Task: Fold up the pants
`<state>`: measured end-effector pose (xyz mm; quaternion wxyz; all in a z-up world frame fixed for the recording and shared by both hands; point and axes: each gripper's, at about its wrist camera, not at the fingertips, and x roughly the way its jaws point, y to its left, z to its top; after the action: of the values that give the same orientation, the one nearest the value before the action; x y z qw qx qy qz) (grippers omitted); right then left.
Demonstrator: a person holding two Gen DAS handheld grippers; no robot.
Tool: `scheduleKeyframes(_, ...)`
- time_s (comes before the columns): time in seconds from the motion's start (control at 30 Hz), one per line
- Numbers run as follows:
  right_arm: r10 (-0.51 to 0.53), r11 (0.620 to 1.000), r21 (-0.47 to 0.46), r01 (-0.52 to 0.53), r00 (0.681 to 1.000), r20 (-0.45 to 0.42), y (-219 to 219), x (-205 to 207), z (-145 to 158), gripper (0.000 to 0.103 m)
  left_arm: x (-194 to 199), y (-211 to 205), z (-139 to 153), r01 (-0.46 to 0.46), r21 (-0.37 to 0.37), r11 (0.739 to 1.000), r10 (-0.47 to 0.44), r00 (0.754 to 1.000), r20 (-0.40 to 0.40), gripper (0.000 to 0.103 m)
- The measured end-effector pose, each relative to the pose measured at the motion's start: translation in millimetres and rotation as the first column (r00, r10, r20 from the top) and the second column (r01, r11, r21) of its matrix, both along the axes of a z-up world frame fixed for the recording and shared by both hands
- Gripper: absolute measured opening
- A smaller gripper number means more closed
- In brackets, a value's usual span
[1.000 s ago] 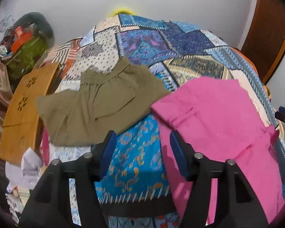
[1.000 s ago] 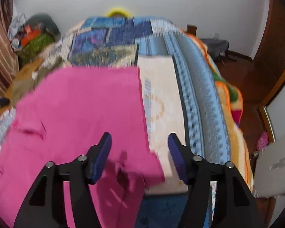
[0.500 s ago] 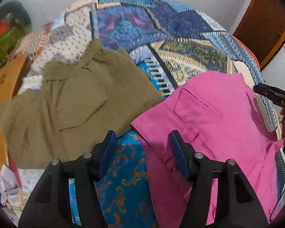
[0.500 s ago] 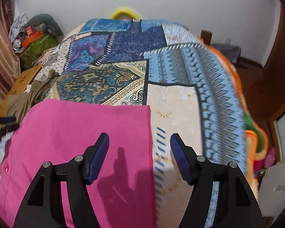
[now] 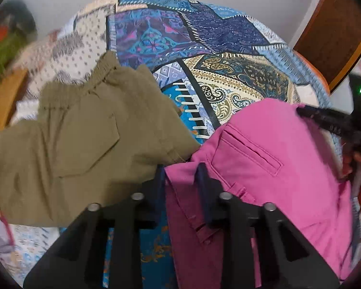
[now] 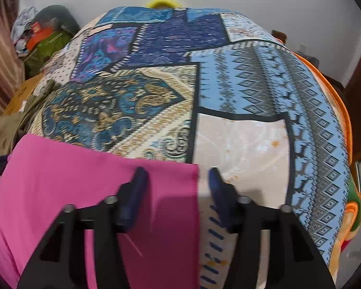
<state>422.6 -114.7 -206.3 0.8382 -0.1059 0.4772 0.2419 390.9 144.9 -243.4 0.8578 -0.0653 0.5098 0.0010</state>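
Observation:
Pink pants lie flat on the patchwork bedspread, back pocket up. My left gripper is low over their waistband corner. Its jaws are closing with that corner between them, and I see no pinch. In the right wrist view the pink pants end in a straight hem. My right gripper straddles the hem's corner. Its jaws are closing too: one finger over the cloth, the other over the bedspread. The right gripper's black frame shows at the pants' far edge.
Olive pants lie spread to the left of the pink pair, almost touching them. A wooden board and a pile of clutter stand beyond the bed's left side. A brown door is at the right.
Both grippers came down and closer to the pink pants. Their jaws narrowed: the left now brackets the waistband corner, the right the hem corner.

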Motion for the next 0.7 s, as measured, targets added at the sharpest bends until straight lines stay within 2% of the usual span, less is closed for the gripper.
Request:
scheduleKeyframes(0.03,0.000,1.000,-0.009,0.000,1.000,0.010,1.4,-0.7,0.7,0.020,-0.5,-3.1,1.5,0.003,0.024,1.000,-0.003,1.000,0.003,0.020)
scheduleKeyframes(0.07,-0.019,0.999,-0.027,0.020,1.000,0.025,2.2,-1.2,1.9,0.005,-1.3,-6.4,3.4,0.008,0.049,0.999,-0.008,1.000,0.003,0.016)
scheduleKeyframes(0.17,-0.055,0.997,-0.044,0.056,0.998,0.018,5.8,2.7,4.1,0.004,-5.8,-12.8,13.5,0.025,0.107,0.994,-0.027,1.000,0.014,0.014)
scheduleKeyframes(0.3,-0.056,0.996,-0.066,0.062,0.995,0.087,7.6,-4.9,22.8,0.003,-13.2,-9.1,43.9,0.009,0.151,0.989,-0.019,0.998,0.065,0.014)
scheduleKeyframes(0.4,-0.062,0.997,-0.029,0.066,0.991,0.121,3.1,-7.2,50.6,0.003,-13.6,-3.7,76.8,-0.005,0.119,0.993,-0.008,0.994,0.107,0.014)
scheduleKeyframes(0.6,-0.110,0.993,0.070,0.096,0.968,0.226,-6.3,-15.0,127.6,0.003,-16.2,-17.9,149.6,-0.032,0.170,0.985,-0.010,0.971,0.241,0.014)
scheduleKeyframes(0.7,-0.130,0.987,0.129,0.099,0.955,0.265,-11.6,-24.4,164.6,0.003,-24.2,-23.7,174.3,-0.032,0.178,0.983,-0.020,0.959,0.283,0.014)
